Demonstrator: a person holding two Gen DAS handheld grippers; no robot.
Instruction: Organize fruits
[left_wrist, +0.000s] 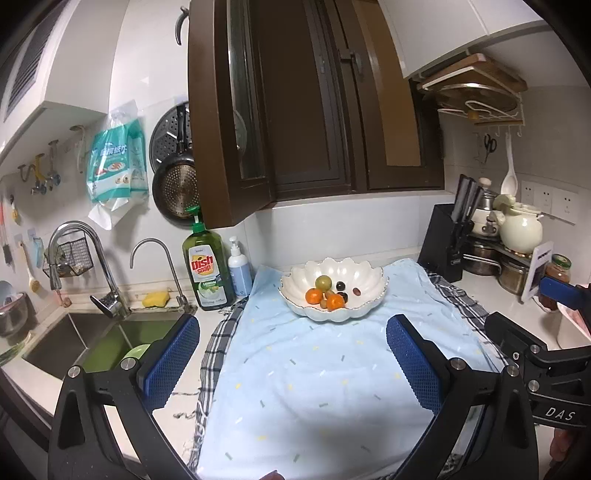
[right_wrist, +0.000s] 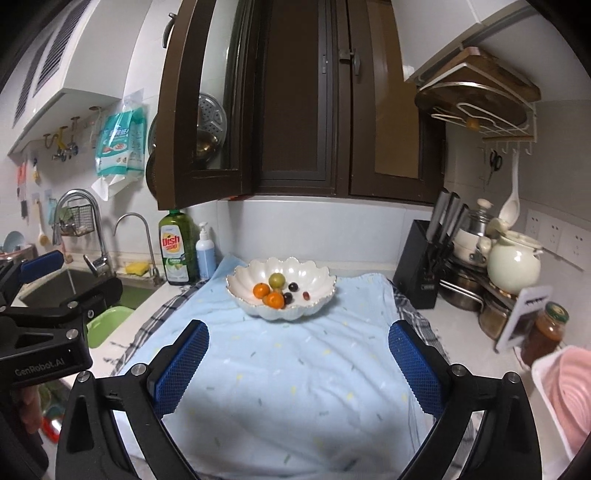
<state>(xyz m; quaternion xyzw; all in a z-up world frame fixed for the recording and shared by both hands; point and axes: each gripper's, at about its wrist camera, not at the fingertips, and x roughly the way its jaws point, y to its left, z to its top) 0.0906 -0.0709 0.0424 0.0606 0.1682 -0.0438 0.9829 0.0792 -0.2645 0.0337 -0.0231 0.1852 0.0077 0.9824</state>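
A white scalloped bowl (left_wrist: 364, 284) stands on a light blue cloth (left_wrist: 317, 369) at the back of the counter. It holds two oranges (left_wrist: 314, 296), a green fruit (left_wrist: 322, 282), dark grapes (left_wrist: 340, 285) and a reddish grape (left_wrist: 356, 291). The bowl also shows in the right wrist view (right_wrist: 317, 280), with the oranges (right_wrist: 261, 290) and the green fruit (right_wrist: 277, 280) inside. My left gripper (left_wrist: 291, 350) is open and empty, above the cloth in front of the bowl. My right gripper (right_wrist: 297, 354) is open and empty, also short of the bowl.
A sink (left_wrist: 92, 343) with faucets (left_wrist: 74, 236) lies to the left, with a dish soap bottle (left_wrist: 207, 266) beside it. A knife block (left_wrist: 447, 247), pots and a cream kettle (left_wrist: 521, 230) stand at the right. A jar (right_wrist: 546, 328) and a pink-and-white object (right_wrist: 569, 391) are at the near right.
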